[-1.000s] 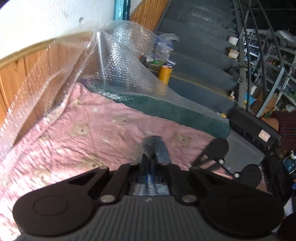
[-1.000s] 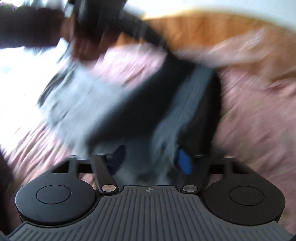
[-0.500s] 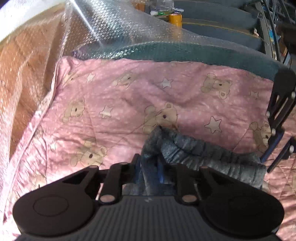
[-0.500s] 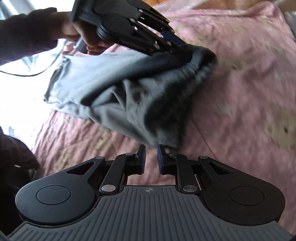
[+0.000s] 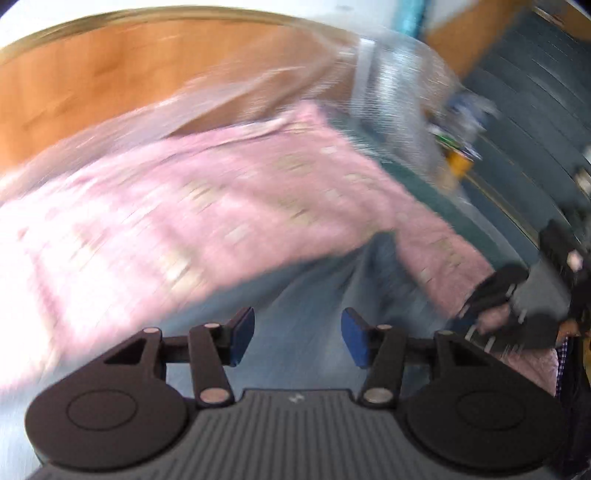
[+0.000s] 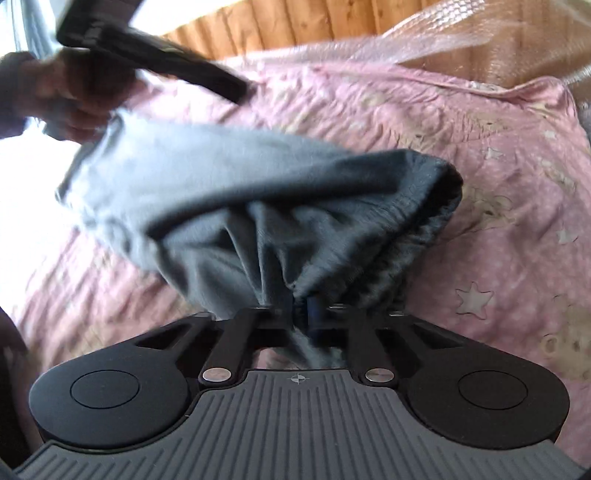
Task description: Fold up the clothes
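Covering most of both views is a pink quilt [image 6: 480,155] printed with pale stars and teddy bears, spread over a bed and creased in shallow ridges. Wood panelling [image 6: 314,26] runs along the wall behind it, honey-coloured, with white wall above in the left wrist view. A sheet of bubble wrap [image 6: 491,40] stands up between the quilt's far edge and the panelling. Past the quilt's corner in the left wrist view lies dark teal flooring or steps [image 5: 517,122], heavily blurred, with a few small bright items on it that cannot be made out.

The grey garment [image 6: 258,192] lies on the quilt near its middle, bunched and partly lifted. The right gripper [image 6: 299,310] has its jaws pressed together on a gathered fold of that cloth at the near edge. The left gripper [image 5: 297,338] has its jaws spread wide, blue pads apart with nothing between them, over blurred grey cloth; in the right wrist view it appears at upper left, in a hand [image 6: 74,96] beside the garment's far end.
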